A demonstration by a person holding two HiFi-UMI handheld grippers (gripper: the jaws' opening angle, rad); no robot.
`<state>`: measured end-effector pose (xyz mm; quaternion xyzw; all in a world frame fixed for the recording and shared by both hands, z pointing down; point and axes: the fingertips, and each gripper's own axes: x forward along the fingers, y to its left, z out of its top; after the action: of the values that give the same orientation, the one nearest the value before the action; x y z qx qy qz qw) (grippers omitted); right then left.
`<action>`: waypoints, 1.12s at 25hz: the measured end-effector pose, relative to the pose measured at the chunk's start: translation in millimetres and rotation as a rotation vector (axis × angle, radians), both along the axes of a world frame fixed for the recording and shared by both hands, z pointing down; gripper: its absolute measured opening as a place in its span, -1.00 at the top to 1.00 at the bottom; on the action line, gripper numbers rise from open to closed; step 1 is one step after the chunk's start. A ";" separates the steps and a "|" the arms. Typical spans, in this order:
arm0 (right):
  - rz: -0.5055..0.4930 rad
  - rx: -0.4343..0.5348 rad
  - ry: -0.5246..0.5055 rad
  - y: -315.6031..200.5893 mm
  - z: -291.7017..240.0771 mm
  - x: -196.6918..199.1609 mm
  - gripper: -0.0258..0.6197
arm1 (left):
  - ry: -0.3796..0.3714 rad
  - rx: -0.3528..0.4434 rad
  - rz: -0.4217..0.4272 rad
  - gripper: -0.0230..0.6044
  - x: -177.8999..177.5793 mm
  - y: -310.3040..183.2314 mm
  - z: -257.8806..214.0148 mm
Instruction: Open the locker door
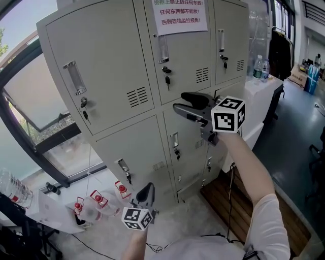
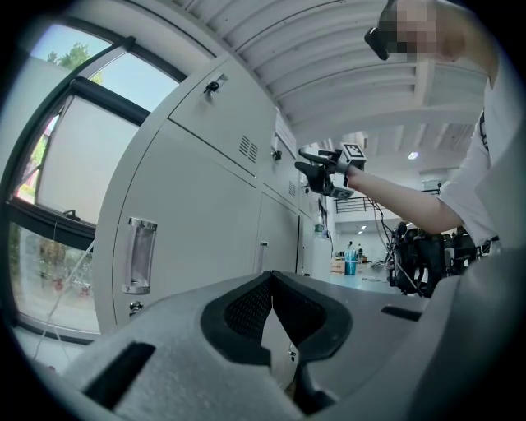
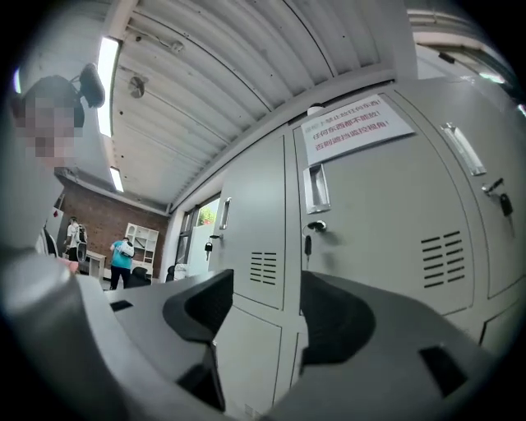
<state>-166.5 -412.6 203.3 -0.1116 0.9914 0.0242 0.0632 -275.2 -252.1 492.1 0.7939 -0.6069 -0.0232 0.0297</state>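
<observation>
Two-jawed right gripper gapes empty before locker door (left gripper pinched closed).

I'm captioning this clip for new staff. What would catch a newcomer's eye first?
The bank of grey metal lockers fills the head view, with a paper notice in red print taped across its top doors. In front of its middle column the right gripper is held up, jaws apart and empty, apparently short of the doors. The left gripper hangs low near the bottom lockers, jaws shut.
</observation>
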 end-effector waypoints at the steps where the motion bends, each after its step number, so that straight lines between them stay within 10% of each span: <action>1: -0.010 0.001 -0.004 -2.8 -7.4 -1.2 0.18 | 0.000 -0.005 -0.001 0.90 -0.7 -0.3 1.8; 28: -0.163 0.054 0.003 -64.1 -123.1 -48.7 0.18 | -0.040 -0.050 0.000 0.90 -11.6 -11.1 16.6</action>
<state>-215.2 -476.7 80.2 -0.0286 0.9963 0.0457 0.0663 -286.8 -263.2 508.8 0.7931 -0.6078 0.0078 0.0374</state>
